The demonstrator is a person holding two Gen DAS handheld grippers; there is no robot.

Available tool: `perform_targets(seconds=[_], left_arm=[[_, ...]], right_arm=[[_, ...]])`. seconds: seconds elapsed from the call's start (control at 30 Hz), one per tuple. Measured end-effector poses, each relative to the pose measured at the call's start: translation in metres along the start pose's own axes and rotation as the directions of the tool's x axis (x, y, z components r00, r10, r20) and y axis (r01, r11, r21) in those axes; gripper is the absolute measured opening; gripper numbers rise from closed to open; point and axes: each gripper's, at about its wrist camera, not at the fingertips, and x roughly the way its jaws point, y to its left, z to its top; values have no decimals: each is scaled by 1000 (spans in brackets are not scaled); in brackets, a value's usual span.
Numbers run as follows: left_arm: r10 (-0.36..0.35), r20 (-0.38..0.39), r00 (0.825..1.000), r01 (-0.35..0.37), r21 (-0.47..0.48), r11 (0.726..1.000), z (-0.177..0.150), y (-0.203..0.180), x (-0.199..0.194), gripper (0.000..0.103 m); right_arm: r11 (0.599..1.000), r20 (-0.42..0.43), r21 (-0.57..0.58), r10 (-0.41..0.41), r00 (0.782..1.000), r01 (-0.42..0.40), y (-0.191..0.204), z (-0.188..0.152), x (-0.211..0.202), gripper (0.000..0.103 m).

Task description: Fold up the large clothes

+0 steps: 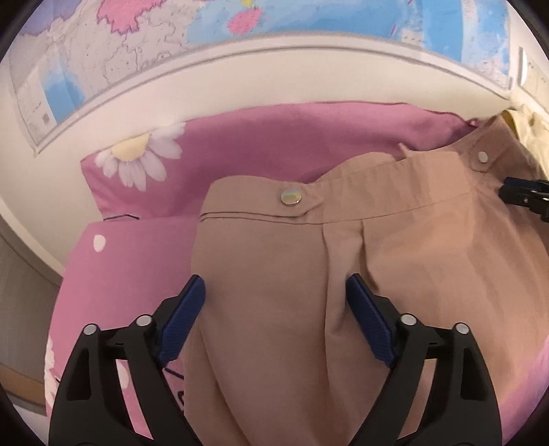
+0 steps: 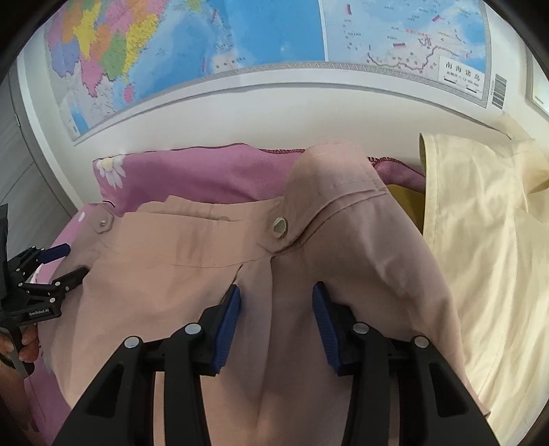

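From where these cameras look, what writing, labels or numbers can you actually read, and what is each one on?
"南海诸岛": heading of the inset box at the lower right corner of the wall map.
"GenRobot.AI": white print on the black body of the left gripper, seen from the right wrist.
Barcode at the map's edge: digits too small to read.
Place names and scale figures on the map: too small and blurred.
Tan garment, cream garment: no text.

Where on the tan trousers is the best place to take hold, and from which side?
Probably the waistband of the tan trousers, near the button tab. It is a firm, stitched, flat edge lying toward the wall. Come from the leg side, along the cloth, as the left gripper already points.
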Motion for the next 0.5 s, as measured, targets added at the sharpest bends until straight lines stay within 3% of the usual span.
perform_targets(seconds=[0.2, 0.5], left_arm=[[-27, 1, 1000, 27, -42, 999, 1, 9, 1, 85], [-52, 97, 994, 60, -84, 995, -24, 27, -61, 86]], right_arm=[[998, 23, 45, 47, 999, -48, -2, -1, -20, 43], [972, 103, 112, 197, 975, -208, -12, -29, -89, 57]])
